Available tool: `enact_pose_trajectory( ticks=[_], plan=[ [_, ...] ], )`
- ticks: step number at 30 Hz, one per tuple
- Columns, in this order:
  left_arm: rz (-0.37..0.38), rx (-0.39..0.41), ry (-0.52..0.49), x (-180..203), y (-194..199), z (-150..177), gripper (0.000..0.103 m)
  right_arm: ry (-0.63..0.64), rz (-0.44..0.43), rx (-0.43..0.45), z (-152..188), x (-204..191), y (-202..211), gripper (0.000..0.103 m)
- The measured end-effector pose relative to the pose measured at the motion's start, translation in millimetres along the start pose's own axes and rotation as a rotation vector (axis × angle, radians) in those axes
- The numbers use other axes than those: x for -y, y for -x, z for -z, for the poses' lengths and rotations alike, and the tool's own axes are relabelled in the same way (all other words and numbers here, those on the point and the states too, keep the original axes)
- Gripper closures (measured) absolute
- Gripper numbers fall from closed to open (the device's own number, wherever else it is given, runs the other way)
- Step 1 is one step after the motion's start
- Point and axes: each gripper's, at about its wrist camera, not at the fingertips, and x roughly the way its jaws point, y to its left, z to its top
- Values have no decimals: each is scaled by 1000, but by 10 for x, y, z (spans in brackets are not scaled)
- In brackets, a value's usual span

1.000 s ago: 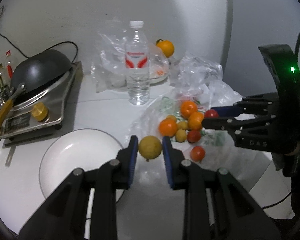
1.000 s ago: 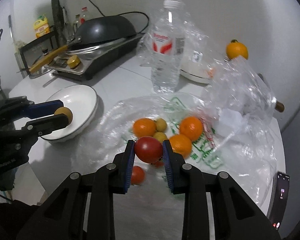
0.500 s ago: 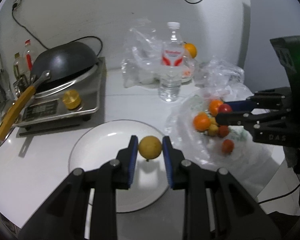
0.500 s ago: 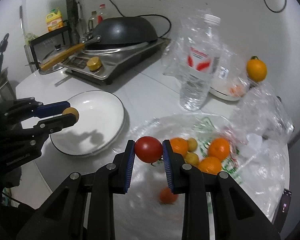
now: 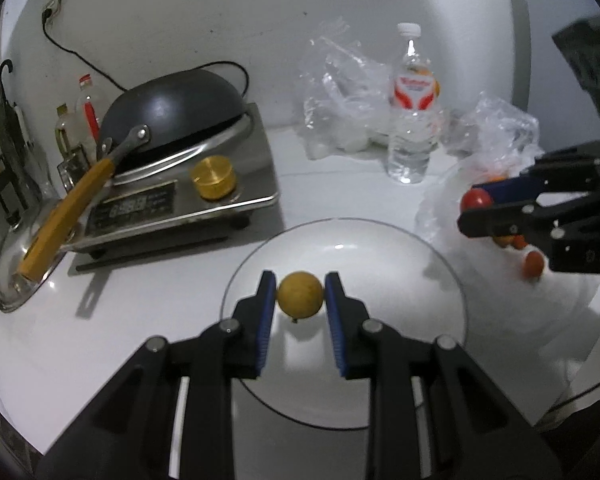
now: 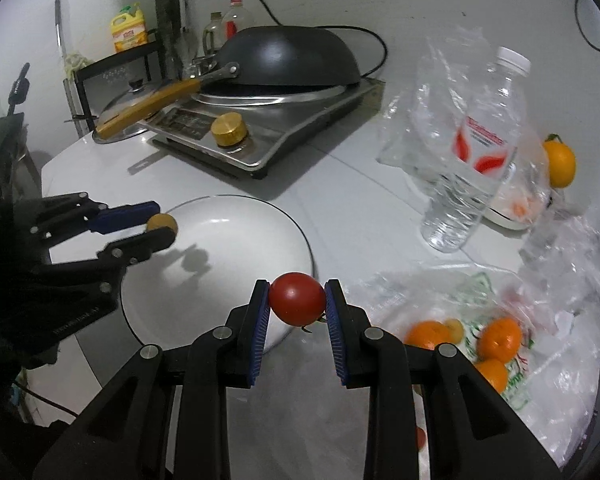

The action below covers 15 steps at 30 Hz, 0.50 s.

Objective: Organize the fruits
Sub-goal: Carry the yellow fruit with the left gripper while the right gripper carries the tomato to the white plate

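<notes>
On the white table [image 5: 100,360], my left tongs [image 5: 300,296], gripping a yellow fruit [image 5: 300,294], now hover over the plate [image 5: 380,264]; my right tongs [image 6: 297,300], clamping a tomato [image 6: 297,298], have nearly arrived.

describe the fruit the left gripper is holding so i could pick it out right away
Find the white plate in front of the steel stove. Above it the left gripper clamps a small round fruit. It is dull yellow, unlike the red tomato in the right gripper.
</notes>
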Motion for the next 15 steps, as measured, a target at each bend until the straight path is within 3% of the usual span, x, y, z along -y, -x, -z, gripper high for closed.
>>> enact_pose_trajectory(
  ticks=[15],
  plan=[
    [-12,-68,-20,-136,-411,70,77,11,-34,-35,-205,-170,-431,73]
  ],
)
